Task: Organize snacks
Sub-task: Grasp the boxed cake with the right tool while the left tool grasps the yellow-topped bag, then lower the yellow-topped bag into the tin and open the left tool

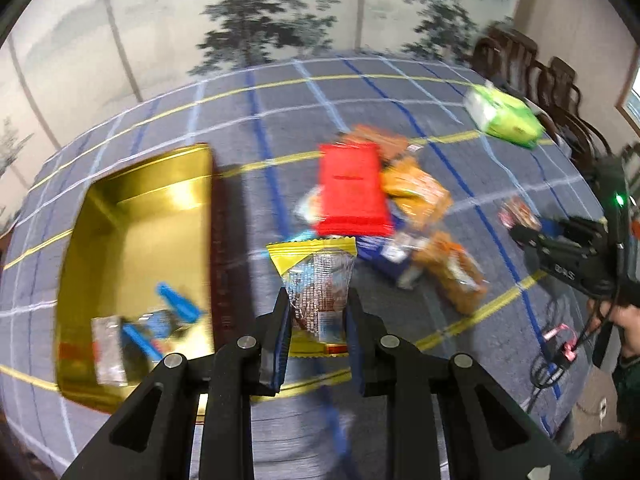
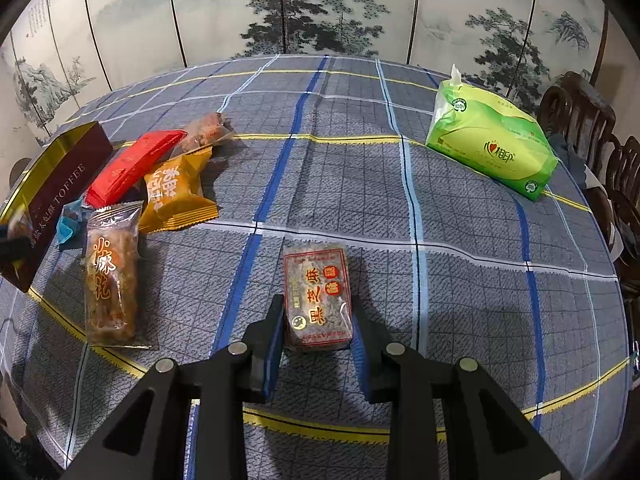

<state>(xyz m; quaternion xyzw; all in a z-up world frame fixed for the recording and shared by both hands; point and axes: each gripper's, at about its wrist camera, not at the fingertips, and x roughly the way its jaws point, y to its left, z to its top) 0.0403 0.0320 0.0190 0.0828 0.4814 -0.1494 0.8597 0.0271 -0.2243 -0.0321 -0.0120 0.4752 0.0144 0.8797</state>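
Observation:
My left gripper (image 1: 318, 300) is shut on a clear snack packet with yellow ends (image 1: 316, 280), held above the cloth just right of the open gold tin (image 1: 132, 216). The tin holds several wrapped snacks. Beyond lies a pile of snacks: a red packet (image 1: 352, 188), an orange packet (image 1: 416, 192) and others. My right gripper (image 2: 317, 312) is shut on a brown sesame cake block in clear wrap (image 2: 318, 296). To its left lie a clear fried-dough packet (image 2: 110, 276), an orange packet (image 2: 176, 196), a red packet (image 2: 132, 168) and the tin's dark red wall (image 2: 52, 192).
A green tissue pack (image 2: 492, 144) sits at the far right of the round table with its plaid cloth (image 2: 360, 184). Dark wooden chairs (image 2: 580, 120) stand along the right edge. A painted folding screen closes the back. A person's hand (image 1: 628, 320) and cables show at the right.

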